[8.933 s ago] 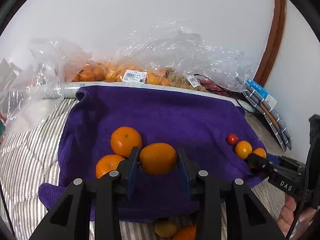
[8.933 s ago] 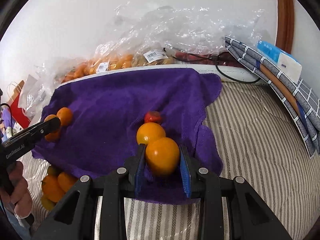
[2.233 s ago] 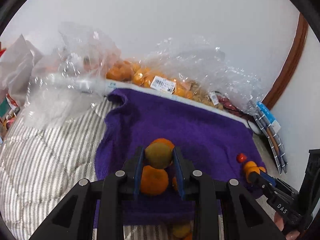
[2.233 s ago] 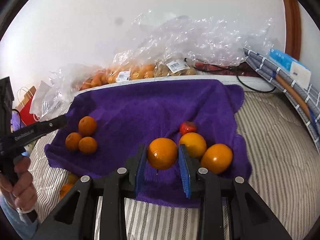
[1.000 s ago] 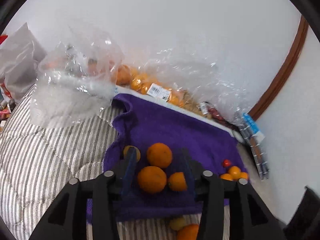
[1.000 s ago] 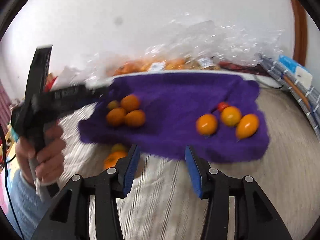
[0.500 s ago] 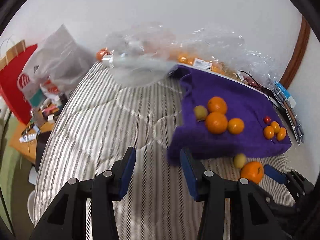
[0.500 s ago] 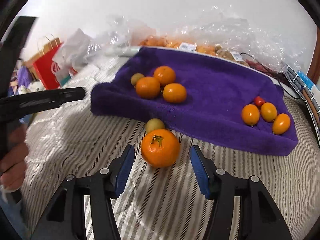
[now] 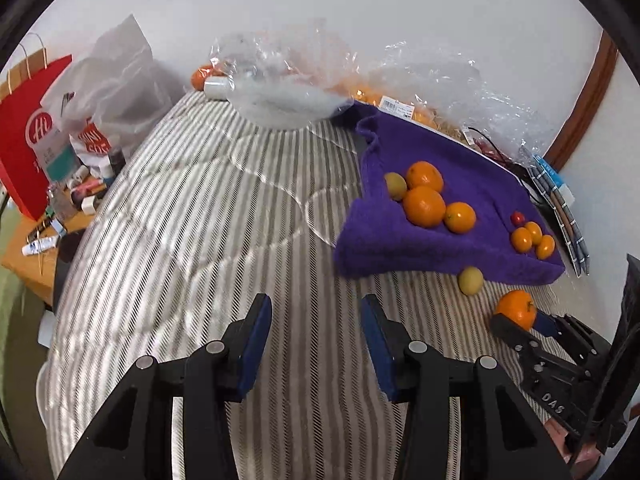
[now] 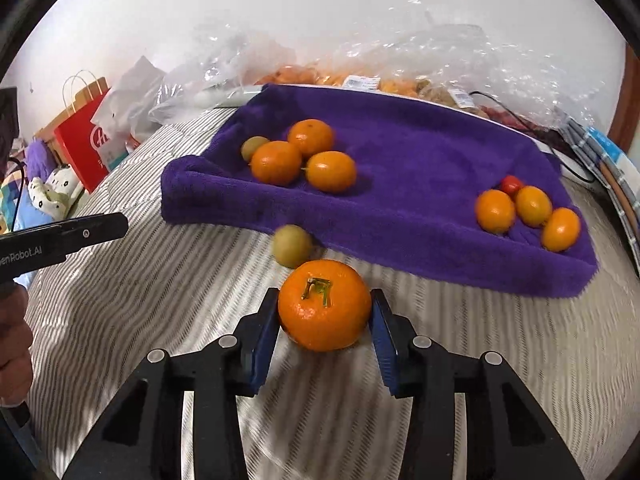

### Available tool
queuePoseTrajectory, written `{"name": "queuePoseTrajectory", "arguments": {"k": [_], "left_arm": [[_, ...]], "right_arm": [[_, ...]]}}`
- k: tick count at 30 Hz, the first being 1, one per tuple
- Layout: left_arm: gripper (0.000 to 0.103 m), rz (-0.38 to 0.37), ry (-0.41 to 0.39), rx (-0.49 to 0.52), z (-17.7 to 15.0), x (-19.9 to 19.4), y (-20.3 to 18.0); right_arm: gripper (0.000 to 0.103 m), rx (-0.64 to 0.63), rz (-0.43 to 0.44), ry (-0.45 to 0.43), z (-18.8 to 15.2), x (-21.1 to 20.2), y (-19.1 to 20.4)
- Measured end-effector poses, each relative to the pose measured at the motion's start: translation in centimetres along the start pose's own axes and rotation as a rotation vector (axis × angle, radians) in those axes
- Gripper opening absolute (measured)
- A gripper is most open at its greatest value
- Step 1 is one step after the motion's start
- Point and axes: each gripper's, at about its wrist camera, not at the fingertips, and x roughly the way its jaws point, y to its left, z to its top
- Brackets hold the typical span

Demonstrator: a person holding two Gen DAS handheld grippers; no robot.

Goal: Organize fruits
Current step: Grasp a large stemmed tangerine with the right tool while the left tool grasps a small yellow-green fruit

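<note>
Orange and glossy, the mandarin (image 10: 325, 305) with the green stem stub is sitting on the striped bed cover (image 10: 168, 320), just in front of the near edge of the purple towel (image 10: 420, 184), and the right tool (image 10: 325, 334) is closing its blue pads around it: the jaws have just been narrowing, the left pad is looking pressed to the peel while the right pad is either just touching or a hair off, so the grip is probably only now being made. The left tool (image 9: 316, 344) is hanging over bare bed cover to the left of the towel, jaws moderately apart and holding nothing. On the towel, three mandarins and a small greenish fruit (image 10: 255, 148) are clustering at the far left, and three small oval orange fruits with a red cherry tomato (image 10: 511, 185) are grouping at the right. A second greenish fruit (image 10: 292, 245) is lying on the bed just beyond the gripped mandarin, nearly touching the towel edge. The main risk is the round, smooth mandarin squirting out of a pinch that is seated low and near the pad tips, and then rolling off across the soft, sloping bed cover. Pushing forward while lifting could also be knocking the greenish fruit under the towel's fold or away. Squeezing harder to compensate could be bruising or splitting the thin peel. When it is being set down among the left cluster, a clumsy release could be scattering the mandarins already sorted there.
</note>
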Motion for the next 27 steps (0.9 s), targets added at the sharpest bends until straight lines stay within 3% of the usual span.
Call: {"name": "queuePoseTrajectory", "arguments": {"k": [9,15,24,27], "left_arm": [[0.044,0.001,0.026,0.091,-2.3,0.7,-5.6],[0.044,-0.046,0.053,0.12,-2.8,1.7,-9.0],[0.043,-0.048,0.038,0.115,-0.2,4.5,-12.9],[0.04,-0.005,0.018,0.129,0.0,5.5,-13.4]], "right_arm": [[0.043,0.071,-0.064,-0.035,-3.0,-3.3,-6.5],[0.043,0.129,-0.111,-0.066,-4.5,-5.2,-10.9],[0.043,0.202,-0.073,-0.083,-5.6,-5.9,-13.6],[0.043,0.221,-0.057,-0.073,-5.6,-5.7,-13.9]]}}
